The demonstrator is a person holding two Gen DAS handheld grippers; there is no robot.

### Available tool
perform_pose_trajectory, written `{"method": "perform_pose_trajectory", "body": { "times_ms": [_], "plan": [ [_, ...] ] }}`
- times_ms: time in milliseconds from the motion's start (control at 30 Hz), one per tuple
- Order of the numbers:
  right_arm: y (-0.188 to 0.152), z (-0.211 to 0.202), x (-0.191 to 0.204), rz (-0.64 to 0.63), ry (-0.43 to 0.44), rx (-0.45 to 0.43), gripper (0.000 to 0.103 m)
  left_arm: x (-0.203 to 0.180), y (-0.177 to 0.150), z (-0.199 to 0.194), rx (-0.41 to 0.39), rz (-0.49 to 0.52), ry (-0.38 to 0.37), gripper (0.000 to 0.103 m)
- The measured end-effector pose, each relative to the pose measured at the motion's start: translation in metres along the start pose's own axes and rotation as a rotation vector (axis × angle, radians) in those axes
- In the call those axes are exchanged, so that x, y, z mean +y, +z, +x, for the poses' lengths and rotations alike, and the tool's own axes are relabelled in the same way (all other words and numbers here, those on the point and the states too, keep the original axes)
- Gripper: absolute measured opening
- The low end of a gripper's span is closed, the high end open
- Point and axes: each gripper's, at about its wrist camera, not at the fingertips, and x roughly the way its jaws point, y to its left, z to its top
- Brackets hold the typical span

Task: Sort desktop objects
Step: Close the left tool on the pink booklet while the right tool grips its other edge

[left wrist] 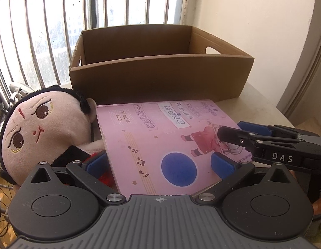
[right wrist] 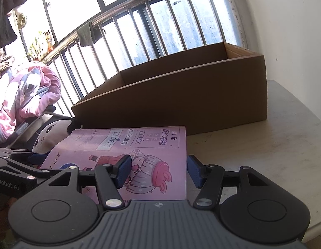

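A pink music book [left wrist: 160,137] lies tilted in front of an open cardboard box [left wrist: 160,76], its left edge resting on a plush doll [left wrist: 42,128] with a black cap. My left gripper [left wrist: 160,164] is open, its blue pads on either side of the book's near end. My right gripper [right wrist: 159,172] is open and straddles the book's [right wrist: 139,151] right edge: one pad above the cover, one over the table. The right gripper also shows in the left wrist view [left wrist: 241,128] at the book's right corner. The box [right wrist: 181,103] and doll [right wrist: 50,137] show in the right wrist view.
The beige table [right wrist: 264,145] runs to the right of the box, with its edge close on the right. A barred window [left wrist: 56,20] stands behind the box. A wall [left wrist: 254,20] is at the right. Bedding [right wrist: 25,91] and a wheelchair frame [left wrist: 6,99] are at the left.
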Motion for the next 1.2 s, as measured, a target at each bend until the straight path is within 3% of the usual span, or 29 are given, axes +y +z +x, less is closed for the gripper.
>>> {"method": "perform_pose_trajectory", "body": {
  "times_ms": [367,700,1200],
  "plan": [
    [0.003,0.001,-0.005,0.072,0.025,0.026,0.067,0.003,0.000,0.003,-0.021,-0.008,0.004,0.103],
    [0.001,0.004,-0.008,0.143,0.025,0.027,0.066,0.000,0.002,0.009,0.011,-0.008,0.026,0.103],
    [0.001,0.008,0.010,0.085,-0.033,0.032,0.069,-0.005,0.001,0.011,0.023,0.002,0.049,0.103]
  ]
}}
